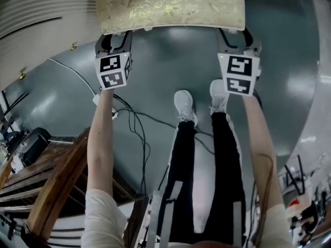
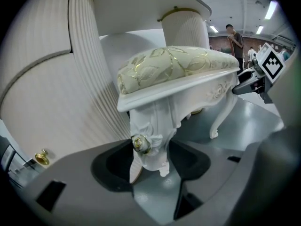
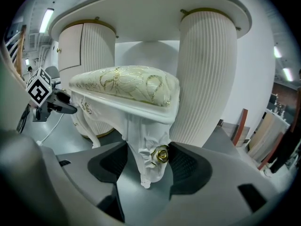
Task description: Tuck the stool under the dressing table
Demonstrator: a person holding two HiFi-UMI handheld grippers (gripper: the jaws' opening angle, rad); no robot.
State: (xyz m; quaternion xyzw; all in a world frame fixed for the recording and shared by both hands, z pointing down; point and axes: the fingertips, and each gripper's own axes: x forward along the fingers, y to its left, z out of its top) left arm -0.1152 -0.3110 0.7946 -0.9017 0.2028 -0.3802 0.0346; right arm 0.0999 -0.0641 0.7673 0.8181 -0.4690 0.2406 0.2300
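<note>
Glossy grey floor spreads beneath a white carved stool with a cream-and-gold brocade cushion. It stands at the mouth of the white dressing table, apparently partly beneath the tabletop, between two fluted pedestals. The left tool is closed round one near leg at its carved, gold-centred rose. The right tool clamps the other near leg the same way, with each thick leg filling the gap between the pads. Holding both legs low probably lets the person push squarely without twisting. Each pedestal stands near a cushion edge, so side room looks tight, while open floor lies ahead. Black cables trail beside the person's white shoes.
</note>
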